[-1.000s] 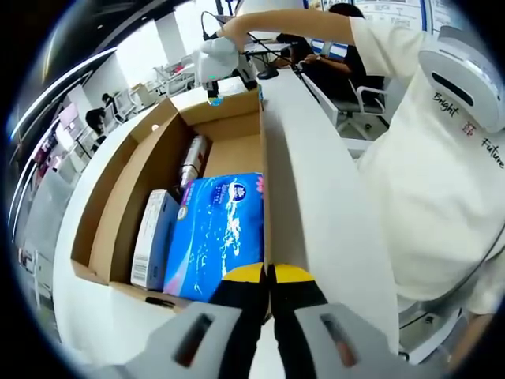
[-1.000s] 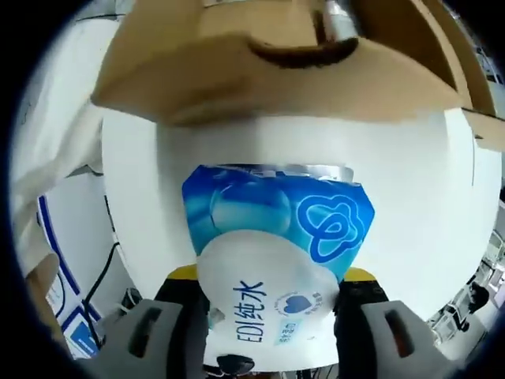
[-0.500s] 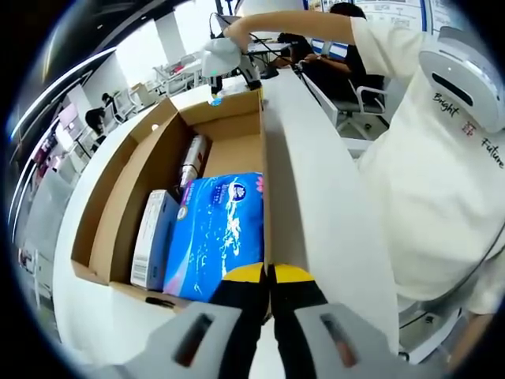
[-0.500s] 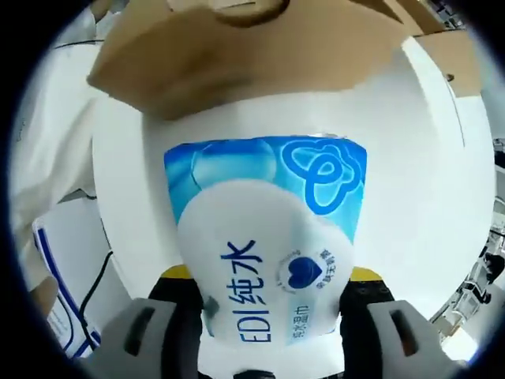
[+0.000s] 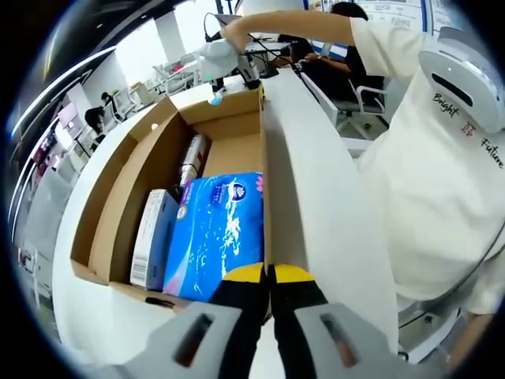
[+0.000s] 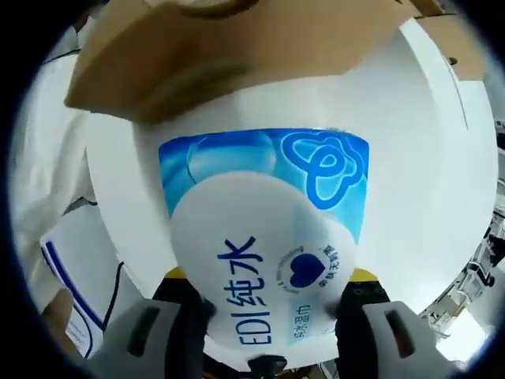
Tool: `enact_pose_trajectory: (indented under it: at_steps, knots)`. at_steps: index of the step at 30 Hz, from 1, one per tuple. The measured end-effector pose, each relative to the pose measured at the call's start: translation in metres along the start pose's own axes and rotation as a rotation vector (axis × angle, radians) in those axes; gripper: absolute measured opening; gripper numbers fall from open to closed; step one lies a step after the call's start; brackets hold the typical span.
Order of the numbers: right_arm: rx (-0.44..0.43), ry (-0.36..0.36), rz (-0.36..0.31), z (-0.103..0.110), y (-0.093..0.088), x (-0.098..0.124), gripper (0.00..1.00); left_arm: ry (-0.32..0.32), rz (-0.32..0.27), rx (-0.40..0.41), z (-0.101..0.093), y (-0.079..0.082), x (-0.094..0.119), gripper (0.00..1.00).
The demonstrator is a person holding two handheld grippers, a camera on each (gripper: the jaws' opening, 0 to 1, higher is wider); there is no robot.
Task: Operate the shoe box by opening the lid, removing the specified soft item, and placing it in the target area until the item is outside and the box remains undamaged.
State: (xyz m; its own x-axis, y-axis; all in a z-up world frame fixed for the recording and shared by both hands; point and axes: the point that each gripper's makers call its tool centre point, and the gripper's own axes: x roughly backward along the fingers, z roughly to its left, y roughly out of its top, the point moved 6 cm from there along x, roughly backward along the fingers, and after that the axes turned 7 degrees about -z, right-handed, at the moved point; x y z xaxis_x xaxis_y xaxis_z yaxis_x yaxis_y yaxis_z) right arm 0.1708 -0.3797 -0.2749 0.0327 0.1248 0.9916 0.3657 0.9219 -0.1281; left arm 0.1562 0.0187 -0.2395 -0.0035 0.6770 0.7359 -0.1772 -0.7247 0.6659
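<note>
Left gripper view: open shoe box [image 5: 118, 207] with blue tissue pack [image 5: 217, 229], carton [image 5: 151, 237], can [image 5: 191, 160].

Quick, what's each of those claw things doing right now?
Left gripper: shut on the box lid.
Right gripper: shut on a wipes pack.

The left gripper view is looking from one short end of the open shoe box [image 5: 158, 185] down along its length, slightly from above. The right gripper view is facing the box's far-end outer wall [image 6: 229, 55] from very near, so both views are sharing that end.
</note>
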Motion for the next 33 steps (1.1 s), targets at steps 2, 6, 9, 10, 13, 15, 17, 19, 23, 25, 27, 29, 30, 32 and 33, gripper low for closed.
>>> enact_pose_trajectory:
  at_steps: [2,6,9,10,13,15,17,19,23,25,27,29,30,32,33]
  knots:
    - [0.025,-0.013,0.03,-0.002,0.002,0.002,0.65,0.001,-0.001,-0.001,0.0,0.0,0.0,0.01]
    - [0.087,-0.019,0.045,-0.003,-0.001,0.002,0.65,0.002,-0.002,-0.002,0.0,0.0,0.0,0.01]
    - [0.068,-0.004,0.024,-0.003,-0.004,-0.001,0.65,0.006,-0.006,-0.007,0.0,-0.001,0.0,0.01]
    - [0.093,-0.007,0.01,-0.004,-0.005,-0.003,0.65,0.006,-0.006,-0.007,0.0,0.0,0.0,0.01]
    - [0.126,-0.001,0.002,-0.002,-0.009,-0.009,0.65,0.003,-0.003,-0.005,-0.001,0.0,0.0,0.01]
    - [0.186,-0.014,-0.009,-0.007,-0.009,-0.008,0.65,0.004,-0.004,-0.006,0.0,0.0,0.0,0.01]
    - [0.221,-0.018,-0.006,-0.009,-0.011,-0.008,0.66,0.006,-0.005,-0.007,-0.001,0.0,0.0,0.01]
    - [0.198,-0.019,-0.009,-0.009,-0.01,-0.008,0.66,0.007,-0.006,-0.007,-0.001,0.0,0.0,0.01]
    - [0.209,-0.033,-0.059,-0.009,-0.006,-0.003,0.66,0.004,-0.001,-0.004,-0.001,0.0,0.0,0.01]
    - [0.187,-0.033,-0.092,-0.007,-0.002,0.001,0.66,0.003,0.0,-0.003,-0.001,0.0,0.0,0.01]
    - [0.181,-0.036,-0.119,-0.006,0.001,0.003,0.65,0.004,0.001,-0.003,-0.001,0.0,0.0,0.01]
    - [0.193,-0.045,-0.151,-0.006,0.004,0.007,0.63,0.006,0.0,-0.006,-0.001,0.0,0.0,0.01]
    - [0.19,-0.045,-0.16,-0.005,0.004,0.01,0.62,0.007,-0.001,-0.006,-0.001,0.0,0.0,0.01]
    - [0.172,-0.045,-0.189,-0.005,0.003,0.02,0.58,0.007,-0.003,-0.007,-0.001,0.0,0.0,0.01]
    - [0.156,-0.048,-0.211,-0.005,0.002,0.028,0.57,0.006,-0.002,-0.006,-0.001,0.0,0.0,0.01]
